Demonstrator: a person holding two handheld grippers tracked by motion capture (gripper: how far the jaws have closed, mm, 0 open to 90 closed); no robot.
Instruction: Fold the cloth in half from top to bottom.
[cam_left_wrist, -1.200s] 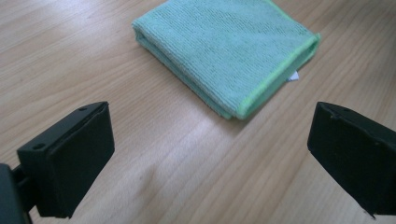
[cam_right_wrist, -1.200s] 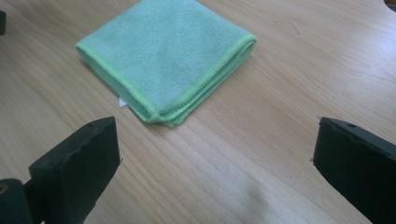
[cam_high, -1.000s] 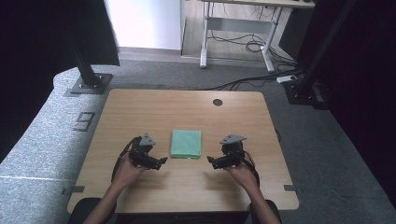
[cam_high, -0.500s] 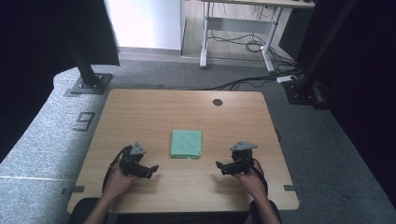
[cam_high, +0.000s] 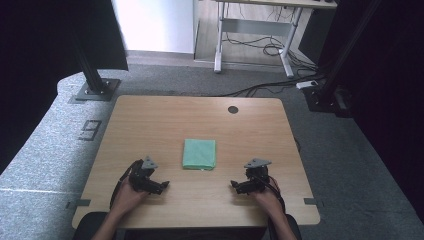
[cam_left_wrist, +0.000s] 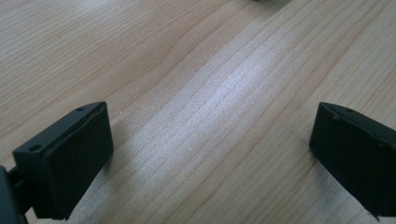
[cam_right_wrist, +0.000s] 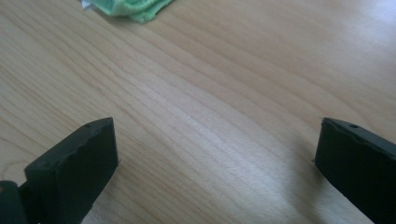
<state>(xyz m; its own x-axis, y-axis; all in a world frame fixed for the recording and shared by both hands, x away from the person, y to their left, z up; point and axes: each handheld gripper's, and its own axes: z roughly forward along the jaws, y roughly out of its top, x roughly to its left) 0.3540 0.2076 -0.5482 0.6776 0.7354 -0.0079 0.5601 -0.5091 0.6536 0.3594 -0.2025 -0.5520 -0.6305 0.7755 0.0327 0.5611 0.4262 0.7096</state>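
My left gripper (cam_high: 161, 185) and my right gripper (cam_high: 235, 186) both sit low on the table (cam_high: 150, 125), near its close edge, tips turned toward each other. The folded cloth (cam_high: 199, 154) lies on the table between them and a little beyond, nearer neither. Bare tabletop lies between each pair of jaws.

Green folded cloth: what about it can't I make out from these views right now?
- Green folded cloth, high view: too small to count its layers or read the weave.
- Right gripper view: the cloth is cut off by the top edge, only a corner visible.
- Underside: hidden against the table.
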